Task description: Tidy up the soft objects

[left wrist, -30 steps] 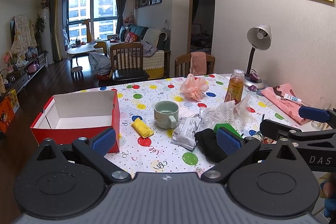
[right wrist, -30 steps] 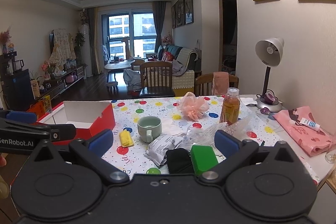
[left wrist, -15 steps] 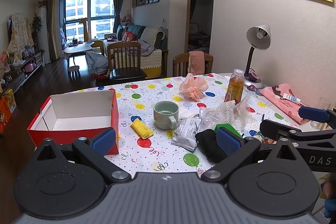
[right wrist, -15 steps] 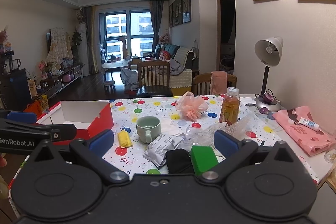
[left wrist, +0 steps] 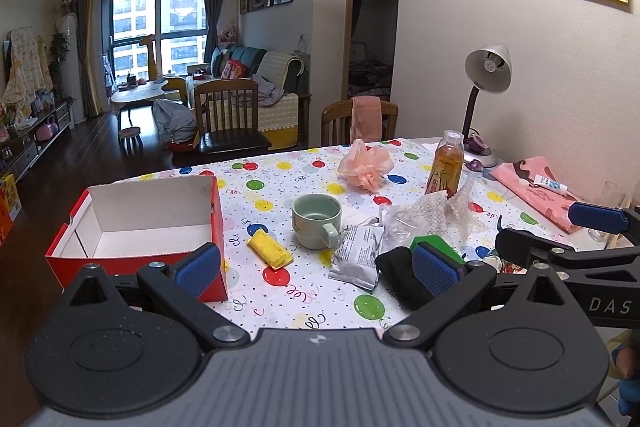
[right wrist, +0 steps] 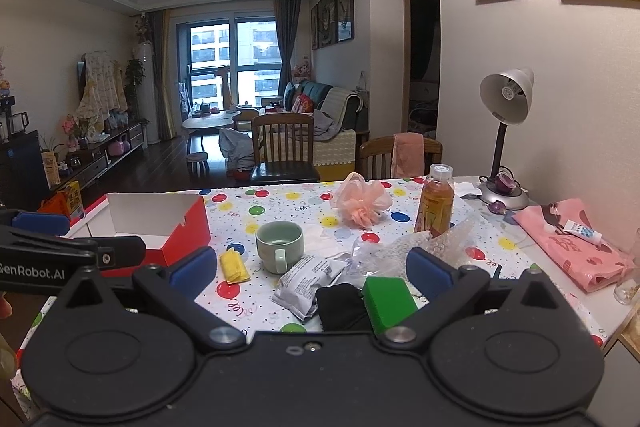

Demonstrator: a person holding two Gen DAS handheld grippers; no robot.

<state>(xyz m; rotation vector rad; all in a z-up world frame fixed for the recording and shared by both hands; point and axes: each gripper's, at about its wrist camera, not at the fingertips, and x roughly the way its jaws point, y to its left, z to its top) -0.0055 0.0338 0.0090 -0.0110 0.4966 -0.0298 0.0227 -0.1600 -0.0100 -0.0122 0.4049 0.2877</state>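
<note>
On the balloon-print tablecloth point(left wrist: 304, 299) lie a yellow sponge point(left wrist: 270, 249) point(right wrist: 234, 266), a black cloth point(left wrist: 396, 269) point(right wrist: 340, 305), a green sponge point(right wrist: 388, 301) point(left wrist: 434, 241), a peach mesh pouf point(left wrist: 365, 167) point(right wrist: 360, 203) and a bubble-wrap bag point(left wrist: 432, 215) point(right wrist: 404, 247). An open red box point(left wrist: 136, 227) point(right wrist: 160, 227) stands at the left, empty. My left gripper point(left wrist: 316, 267) is open above the near table edge, holding nothing. My right gripper point(right wrist: 310, 269) is open and empty, just short of the black cloth and green sponge.
A green mug point(left wrist: 316, 221) point(right wrist: 280, 245) and a silver snack packet point(left wrist: 358, 255) point(right wrist: 308, 283) sit mid-table. A juice bottle point(left wrist: 446, 167), desk lamp point(left wrist: 480, 99) and pink bag with a tube point(left wrist: 538, 191) stand at the right. Chairs point(left wrist: 228, 119) line the far edge.
Both views have shifted only slightly; the left gripper drifted a little. Nothing on the table moved and both grippers stayed open.
</note>
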